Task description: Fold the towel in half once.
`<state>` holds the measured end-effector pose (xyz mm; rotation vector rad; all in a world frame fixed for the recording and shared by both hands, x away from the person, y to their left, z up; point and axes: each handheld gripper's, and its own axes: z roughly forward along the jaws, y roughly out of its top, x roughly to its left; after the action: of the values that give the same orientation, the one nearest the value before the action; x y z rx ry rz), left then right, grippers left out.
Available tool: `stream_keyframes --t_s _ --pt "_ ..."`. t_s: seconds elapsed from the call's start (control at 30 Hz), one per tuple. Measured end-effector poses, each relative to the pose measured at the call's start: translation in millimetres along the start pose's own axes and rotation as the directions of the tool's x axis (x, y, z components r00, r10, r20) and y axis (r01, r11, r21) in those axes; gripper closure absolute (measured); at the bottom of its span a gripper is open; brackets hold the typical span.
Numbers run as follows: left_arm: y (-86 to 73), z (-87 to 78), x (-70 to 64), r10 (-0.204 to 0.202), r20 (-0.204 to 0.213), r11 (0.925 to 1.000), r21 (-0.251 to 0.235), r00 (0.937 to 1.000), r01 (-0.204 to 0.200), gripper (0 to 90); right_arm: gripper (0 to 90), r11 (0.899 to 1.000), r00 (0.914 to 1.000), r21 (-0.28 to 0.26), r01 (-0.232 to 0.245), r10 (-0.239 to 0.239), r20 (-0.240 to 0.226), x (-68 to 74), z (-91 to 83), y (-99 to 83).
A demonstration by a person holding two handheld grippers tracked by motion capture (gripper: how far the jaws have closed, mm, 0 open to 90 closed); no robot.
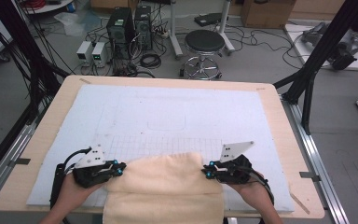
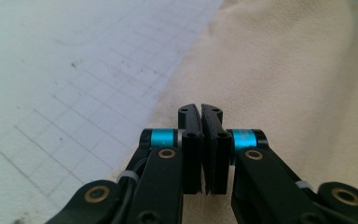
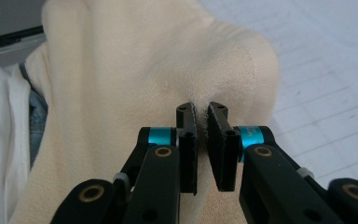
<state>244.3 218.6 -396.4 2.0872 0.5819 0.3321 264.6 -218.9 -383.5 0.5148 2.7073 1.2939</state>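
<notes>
Cream towel lies at the near edge of the white gridded mat, its front part hanging over the table edge toward the person.

Left gripper sits at the towel's left side — jaws pressed together, with cloth just past their tips; whether any fabric is pinched between them, cannot tell.

Right gripper sits at the towel's right side — jaws nearly closed, a thin fold of towel clamped between them, cloth bunching up just beyond the tips.
</notes>
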Motion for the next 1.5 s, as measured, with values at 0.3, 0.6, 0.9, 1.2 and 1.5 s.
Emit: stream_keyframes --t_s 0.3,0.6,0.9,1.2,1.5 --pt "-14.5 -46.2 -46.8 0.08 0.22 0.9962 -0.051 0.9721 -0.071 79.7 79.5 0.993 0.988 -0.038 0.114 -0.117 -0.101 56.1 -34.3 -2.0" --pt "-18.6 -26.3 -20.9 0.035 0.111 0.9993 0.008 0.9932 -0.036 62.2 63.4 0.999 0.9991 -0.031 0.029 -0.03 -0.029 40.6 -33.1 -14.6" --pt "-19.6 12.5 23.6 -0.041 -0.006 0.9945 0.096 0.9991 0.042 50.0 52.3 0.995 0.9946 0.08 -0.062 0.055 0.088 -18.7 -0.4 -30.9" --pt "-26.4 35.3 35.4 -0.092 0.064 0.9803 0.181 0.9937 0.079 55.1 54.4 0.98 0.9949 0.174 -0.095 0.087 0.05 -35.4 19.6 -39.3" --pt "-23.9 30.1 32.6 -0.097 0.057 0.9842 0.154 0.9937 0.087 83.1 84.4 0.983 0.9966 0.165 -0.079 0.082 -0.007 -32.9 19.0 -37.3"
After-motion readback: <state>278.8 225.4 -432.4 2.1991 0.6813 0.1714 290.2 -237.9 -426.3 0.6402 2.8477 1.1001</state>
